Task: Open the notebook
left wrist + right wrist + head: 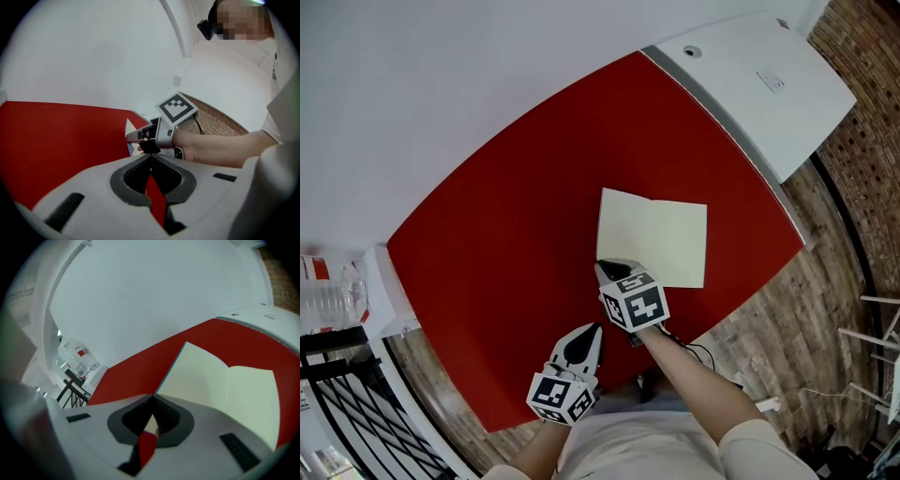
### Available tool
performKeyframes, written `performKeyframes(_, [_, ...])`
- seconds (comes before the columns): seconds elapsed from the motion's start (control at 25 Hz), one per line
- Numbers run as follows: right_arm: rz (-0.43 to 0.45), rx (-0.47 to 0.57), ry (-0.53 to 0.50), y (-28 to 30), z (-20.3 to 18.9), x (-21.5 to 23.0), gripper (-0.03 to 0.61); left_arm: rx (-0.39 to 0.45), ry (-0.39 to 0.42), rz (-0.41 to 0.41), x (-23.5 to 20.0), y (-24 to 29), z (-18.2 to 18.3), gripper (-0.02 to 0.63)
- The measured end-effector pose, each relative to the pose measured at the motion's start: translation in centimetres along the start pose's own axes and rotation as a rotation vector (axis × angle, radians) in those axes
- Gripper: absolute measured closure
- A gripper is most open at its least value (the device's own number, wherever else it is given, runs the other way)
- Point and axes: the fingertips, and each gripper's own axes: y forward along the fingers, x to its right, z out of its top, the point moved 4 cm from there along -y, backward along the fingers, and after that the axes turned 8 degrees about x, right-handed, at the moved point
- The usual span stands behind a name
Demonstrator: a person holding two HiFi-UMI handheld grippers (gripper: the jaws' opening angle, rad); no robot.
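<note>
The notebook lies open and flat on the red table, showing two blank cream pages. In the right gripper view its pages fill the right side. My right gripper is shut, and its tip rests at the notebook's near left corner. My left gripper is shut with nothing in it and hovers near the table's front edge, behind and to the left of the right one. In the left gripper view I see the right gripper's marker cube and a cream corner of the notebook.
A white cabinet adjoins the table's far right end. Plastic water bottles and a black metal rack stand at the left. Wooden floor with cables lies past the table's front edge.
</note>
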Motion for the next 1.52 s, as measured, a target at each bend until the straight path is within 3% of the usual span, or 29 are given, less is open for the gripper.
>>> performKeyframes(0.24, [-0.006,-0.151,-0.055,2.4,-5.7,-0.6,0.571,0.006,-0.016,0.033,-1.7,-1.1,-0.2,0.606])
performKeyframes(0.48, [-0.028,-0.223,-0.049,3.5,-9.5,0.6,0.571,-0.007,-0.024,0.028,-2.1,-0.9,-0.8,0.606])
performKeyframes(0.88, [-0.04,-0.18,-0.027,3.3,-9.9,0.9,0.569,-0.025,-0.021,0.016,-1.5,-0.2,-1.1,0.606])
performKeyframes(1.28, [0.067,-0.095,0.032,1.0,-8.4,0.4,0.548,-0.045,-0.022,0.023,-1.6,0.6,-2.0,0.606])
performKeyframes(1.4, [0.039,-0.068,0.108,0.2,-8.2,2.1,0.548,-0.051,-0.03,0.062,-3.0,2.4,-2.3,0.606])
performKeyframes(1.52, [-0.004,-0.062,0.136,-0.3,-8.4,4.0,0.549,-0.092,0.018,0.097,-4.6,5.5,-3.4,0.606])
